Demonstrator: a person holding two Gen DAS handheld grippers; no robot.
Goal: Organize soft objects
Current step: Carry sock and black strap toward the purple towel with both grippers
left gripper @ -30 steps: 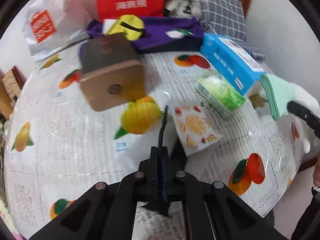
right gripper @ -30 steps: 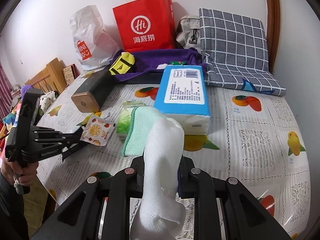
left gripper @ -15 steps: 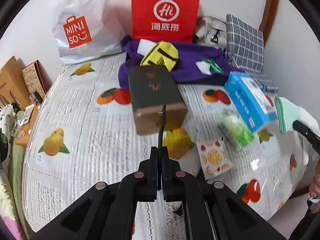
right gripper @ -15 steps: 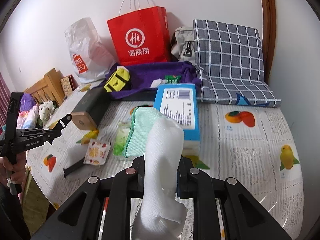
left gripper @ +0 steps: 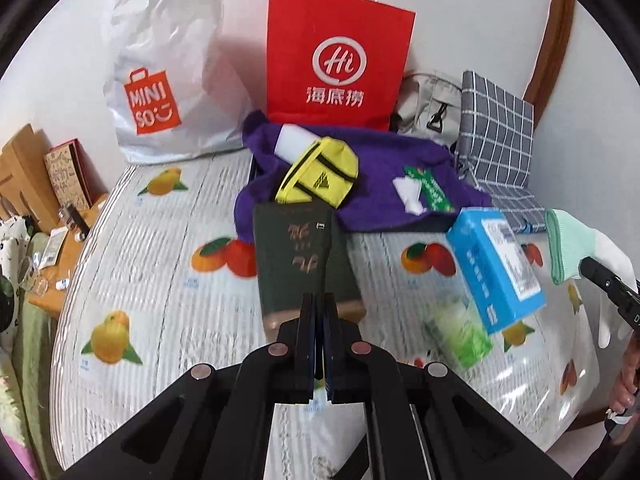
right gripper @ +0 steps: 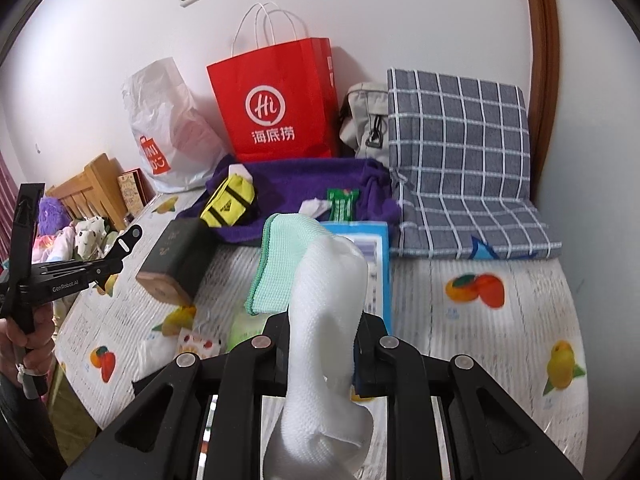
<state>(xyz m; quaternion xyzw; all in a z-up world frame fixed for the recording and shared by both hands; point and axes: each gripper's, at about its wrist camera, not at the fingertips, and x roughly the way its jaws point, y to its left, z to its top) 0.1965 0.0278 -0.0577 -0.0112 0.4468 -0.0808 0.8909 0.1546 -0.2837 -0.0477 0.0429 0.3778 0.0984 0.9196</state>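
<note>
My right gripper (right gripper: 320, 316) is shut on a white sock with a mint-green cuff (right gripper: 324, 292), held above the table; the sock drapes over the fingers and hides them. The sock also shows at the right edge of the left wrist view (left gripper: 576, 248). My left gripper (left gripper: 318, 300) is shut and empty, raised above the table in front of a dark green box (left gripper: 300, 256). It appears at the left of the right wrist view (right gripper: 132, 236). A purple towel (left gripper: 380, 192) lies at the back, with a yellow pouch (left gripper: 320, 176) on it.
A blue tissue box (left gripper: 496, 268), a green tissue pack (left gripper: 460, 332) and a fruit-print packet (right gripper: 198, 346) lie on the fruit-print tablecloth (left gripper: 160, 280). A red paper bag (left gripper: 336, 64), a white Miniso bag (left gripper: 160, 80), a grey bag (right gripper: 366, 124) and a checked cushion (right gripper: 460, 160) line the back wall.
Both grippers have risen and pulled back from the table, so more of the wall and bags shows. The left stays shut and empty; the right keeps the sock.
</note>
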